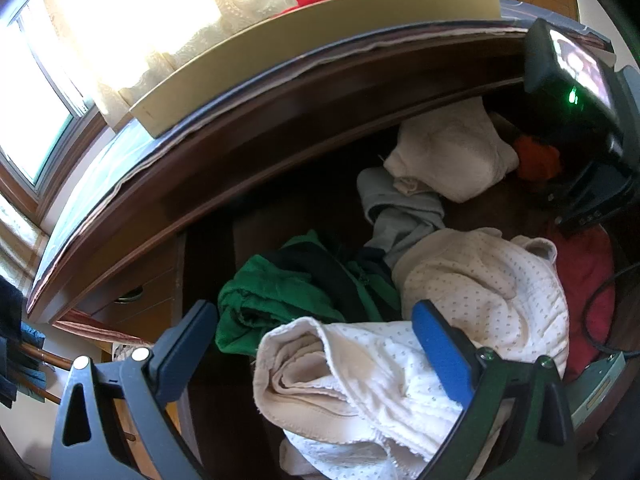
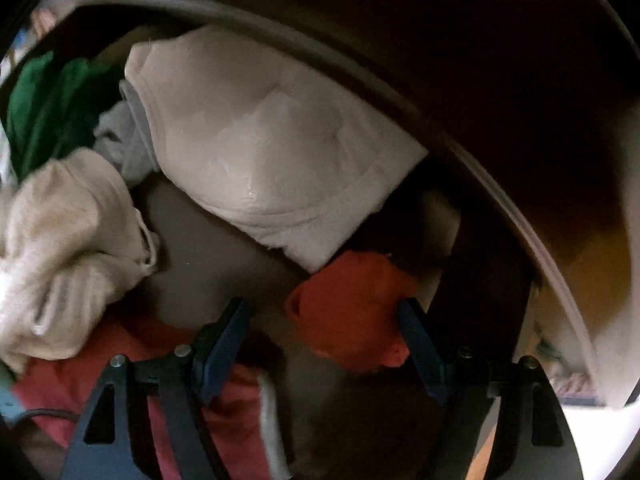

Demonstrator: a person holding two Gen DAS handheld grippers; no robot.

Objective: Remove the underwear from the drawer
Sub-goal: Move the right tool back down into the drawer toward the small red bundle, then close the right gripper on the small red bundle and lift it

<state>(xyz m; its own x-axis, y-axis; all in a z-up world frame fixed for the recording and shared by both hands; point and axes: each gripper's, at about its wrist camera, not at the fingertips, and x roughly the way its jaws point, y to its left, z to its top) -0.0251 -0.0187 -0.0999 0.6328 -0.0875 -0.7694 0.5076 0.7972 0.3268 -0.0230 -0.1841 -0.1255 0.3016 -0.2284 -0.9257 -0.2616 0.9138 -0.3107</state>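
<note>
Hanging over the open drawer point(image 1: 280, 184), the left hand-held gripper point(image 1: 316, 340) is standing with jaws wide, a rolled dotted white garment point(image 1: 360, 392) lying between them, seemingly ungripped. The right hand-held gripper point(image 2: 324, 340) is pointing steeply down inside the drawer, jaws spread around a small orange-red underwear piece point(image 2: 348, 308), though blur is hiding any contact. A green garment point(image 1: 272, 292) is lying nearby.
</note>
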